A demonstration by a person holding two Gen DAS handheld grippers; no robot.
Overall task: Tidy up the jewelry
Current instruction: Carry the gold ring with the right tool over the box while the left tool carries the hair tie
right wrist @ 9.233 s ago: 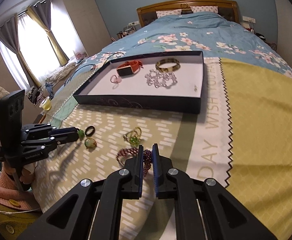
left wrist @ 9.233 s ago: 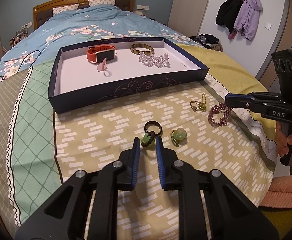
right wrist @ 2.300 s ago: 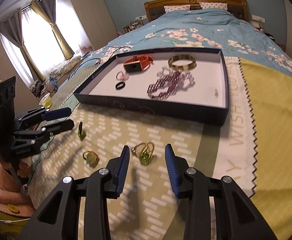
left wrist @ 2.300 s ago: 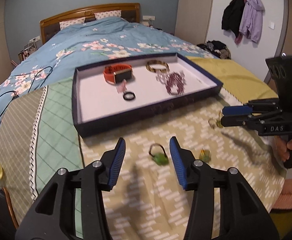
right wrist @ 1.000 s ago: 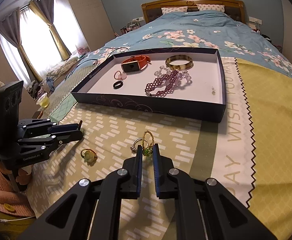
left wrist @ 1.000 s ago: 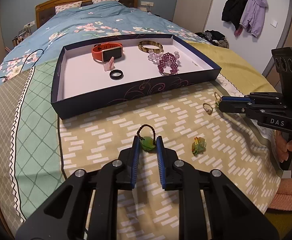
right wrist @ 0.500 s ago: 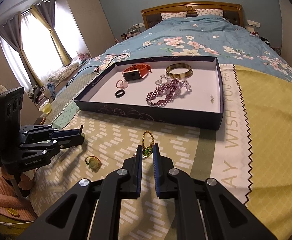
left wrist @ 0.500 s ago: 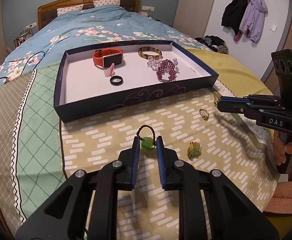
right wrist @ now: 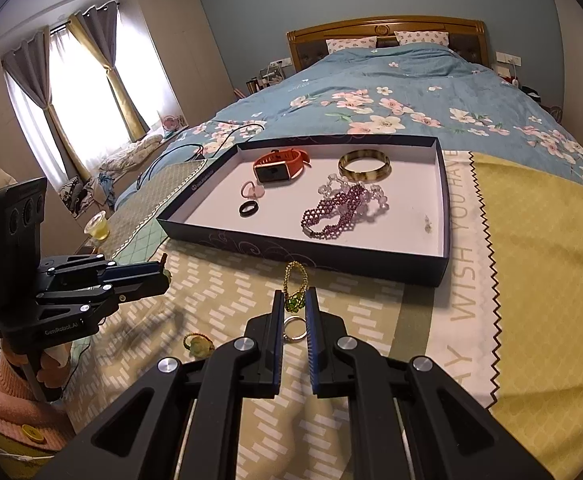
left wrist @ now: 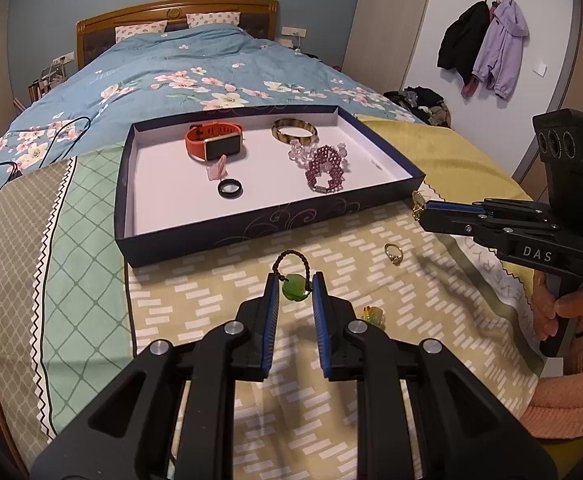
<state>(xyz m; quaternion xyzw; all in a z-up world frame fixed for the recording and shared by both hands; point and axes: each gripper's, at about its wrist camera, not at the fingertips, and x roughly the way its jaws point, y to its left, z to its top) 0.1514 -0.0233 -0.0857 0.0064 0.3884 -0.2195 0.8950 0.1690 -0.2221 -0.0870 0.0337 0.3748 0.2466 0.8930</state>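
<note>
A: Left gripper (left wrist: 295, 286): black angular arms, blue ribbed pads, silver round screws.

B: Right gripper (right wrist: 293, 306) same build; side reads "DAS", black camera block, green light. Hand (left wrist: 551, 306) wears a pink knit sleeve (left wrist: 571, 404).

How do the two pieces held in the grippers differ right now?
The left gripper clamps a flat green stone ring on a dark braided loop; the right gripper clamps a gold beaded ring with a small green cluster. Both are lifted off the bedspread, short of the tray.
</note>
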